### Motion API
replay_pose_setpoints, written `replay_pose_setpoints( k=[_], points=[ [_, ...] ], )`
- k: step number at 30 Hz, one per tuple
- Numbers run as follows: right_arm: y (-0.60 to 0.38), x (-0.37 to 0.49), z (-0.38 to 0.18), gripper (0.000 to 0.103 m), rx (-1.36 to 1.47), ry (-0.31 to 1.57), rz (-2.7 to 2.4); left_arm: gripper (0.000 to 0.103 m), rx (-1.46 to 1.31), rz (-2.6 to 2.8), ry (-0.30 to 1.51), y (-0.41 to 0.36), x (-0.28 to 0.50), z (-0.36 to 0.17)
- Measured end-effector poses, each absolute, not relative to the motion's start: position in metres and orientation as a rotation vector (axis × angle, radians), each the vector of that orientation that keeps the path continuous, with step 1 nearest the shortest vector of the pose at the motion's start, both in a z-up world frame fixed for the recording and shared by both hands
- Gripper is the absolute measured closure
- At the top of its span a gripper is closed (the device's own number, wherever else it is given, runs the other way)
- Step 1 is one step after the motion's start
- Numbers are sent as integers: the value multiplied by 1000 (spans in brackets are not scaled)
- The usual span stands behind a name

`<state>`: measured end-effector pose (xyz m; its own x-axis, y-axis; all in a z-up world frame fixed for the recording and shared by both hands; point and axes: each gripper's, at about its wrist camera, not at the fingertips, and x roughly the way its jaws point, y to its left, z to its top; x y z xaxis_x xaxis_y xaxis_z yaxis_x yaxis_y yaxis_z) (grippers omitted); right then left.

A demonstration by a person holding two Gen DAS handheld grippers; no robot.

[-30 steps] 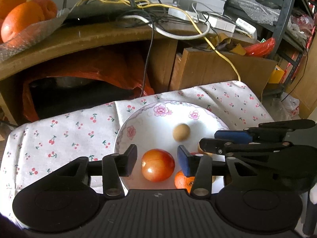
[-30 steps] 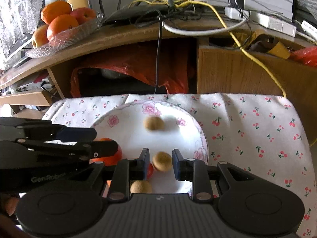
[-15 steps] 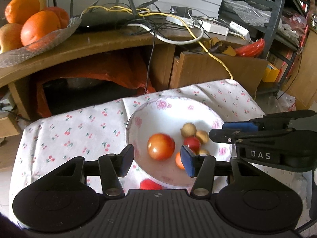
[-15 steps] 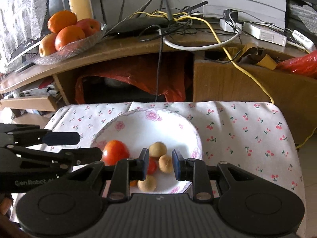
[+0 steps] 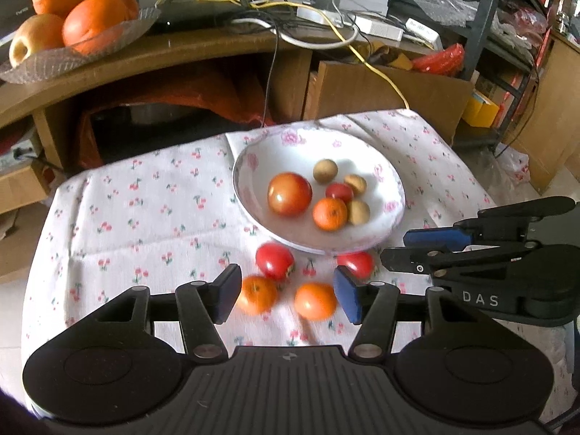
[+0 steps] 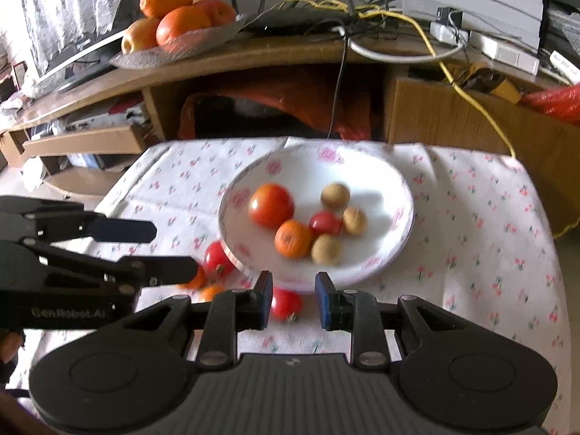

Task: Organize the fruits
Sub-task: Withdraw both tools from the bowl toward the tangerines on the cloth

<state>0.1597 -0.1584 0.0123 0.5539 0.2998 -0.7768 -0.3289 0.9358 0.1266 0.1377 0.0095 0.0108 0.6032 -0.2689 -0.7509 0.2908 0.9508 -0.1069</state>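
Observation:
A white flowered plate point(image 5: 253, 214) point(image 6: 398, 253) on the cherry-print cloth holds a large tomato point(image 5: 289, 194), a mandarin point(image 5: 329, 214), a small red tomato point(image 5: 339, 192) and three brown longans point(image 5: 325, 170). In front of the plate lie two red tomatoes point(image 5: 274, 261) point(image 5: 355, 264) and two mandarins point(image 5: 256, 295) point(image 5: 314, 301). My left gripper point(image 5: 288, 293) hovers over these loose fruits, its jaws opening and gripping nothing. My right gripper point(image 6: 293, 299) hangs near the plate's front rim, shut to a narrow gap and empty; a red tomato point(image 6: 286, 304) lies below it.
Behind the cloth runs a wooden shelf point(image 5: 203, 50) with a glass dish of oranges and apples point(image 5: 72, 32) and tangled cables point(image 5: 326, 32). An orange bag point(image 6: 290, 98) fills the space under it. Cardboard point(image 5: 384, 87) stands at the right.
Both grippers pulled back from over the plate toward the cloth's front edge, so the loose tomatoes and mandarins came into view. The left jaws spread wider. The right jaws kept their narrow gap.

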Motion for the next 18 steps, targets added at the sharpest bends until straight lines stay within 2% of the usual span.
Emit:
replay_pose_setpoints(
  k=[18],
  points=[
    [-122,150,-10,78,-100,981,511,36,18,-306,935,30,120,0]
  ],
)
